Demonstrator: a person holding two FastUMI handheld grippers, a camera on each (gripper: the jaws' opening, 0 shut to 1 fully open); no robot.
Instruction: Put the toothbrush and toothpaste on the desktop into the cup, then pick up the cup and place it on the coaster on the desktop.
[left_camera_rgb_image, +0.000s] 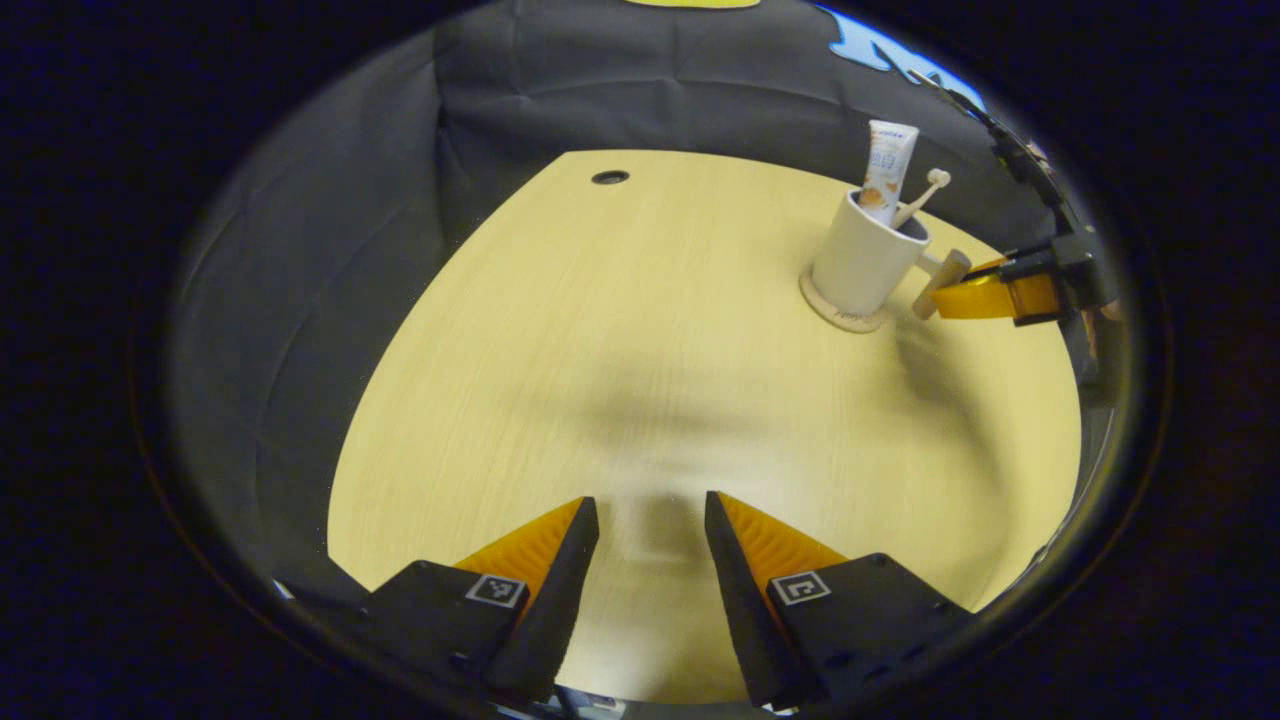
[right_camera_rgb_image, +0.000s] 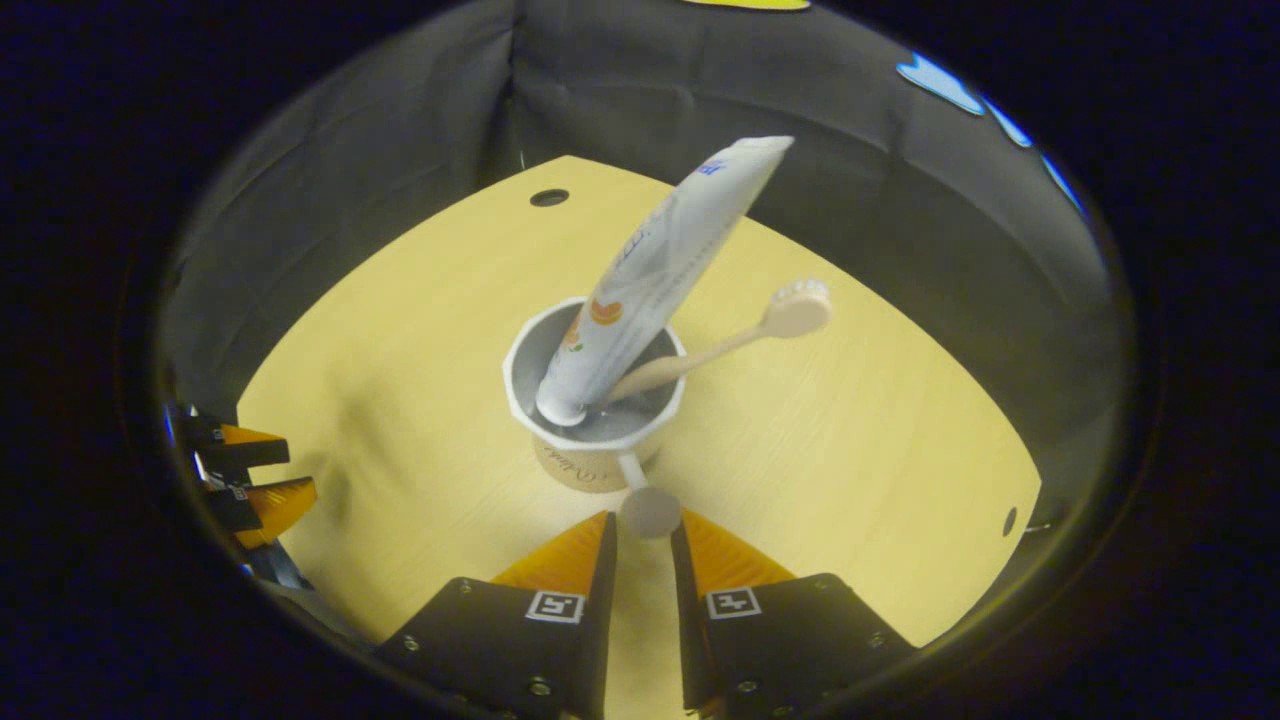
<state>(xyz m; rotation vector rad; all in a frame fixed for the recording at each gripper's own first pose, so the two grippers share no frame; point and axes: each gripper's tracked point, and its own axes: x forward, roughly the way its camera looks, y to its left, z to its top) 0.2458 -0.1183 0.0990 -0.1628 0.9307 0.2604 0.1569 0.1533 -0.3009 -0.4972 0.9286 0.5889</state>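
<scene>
The cup (right_camera_rgb_image: 596, 385) is standing upright on the coaster (right_camera_rgb_image: 580, 468), just ahead of the right gripper (right_camera_rgb_image: 643, 527), with the toothpaste (right_camera_rgb_image: 655, 275) and toothbrush (right_camera_rgb_image: 720, 345) both leaning inside it. Its handle (right_camera_rgb_image: 648, 508) is pointing back toward the right gripper and is sitting right at the fingertips, in the narrow gap between them. The jaws are standing only slightly apart; whether the fingers are actually pressing on the handle knob or just flanking it, I cannot tell.

In the left gripper view the cup (left_camera_rgb_image: 866, 262) is sitting well ahead and to the right of the left gripper (left_camera_rgb_image: 651, 518), with the right gripper (left_camera_rgb_image: 975, 298) reaching in at the handle from the far side. The left jaws are standing moderately open over bare desktop (left_camera_rgb_image: 620, 380), holding nothing.

The cup is looking like a rigid glazed ceramic: fairly heavy, smooth, likely slippery, and breakable if tipped. The handle is the natural grip, being stiff and narrow enough for the fingers, though a grip at its outer end is leaving the weight hanging forward, so the cup could swing. The toothpaste tube is soft and tall, standing far above the rim and making the load top-heavy; the toothbrush is light and loose, resting against the rim and free to shift. Any letting go is best done gently, backing straight off so the handle is not dragged and the cup is not pulled off the coaster.
</scene>
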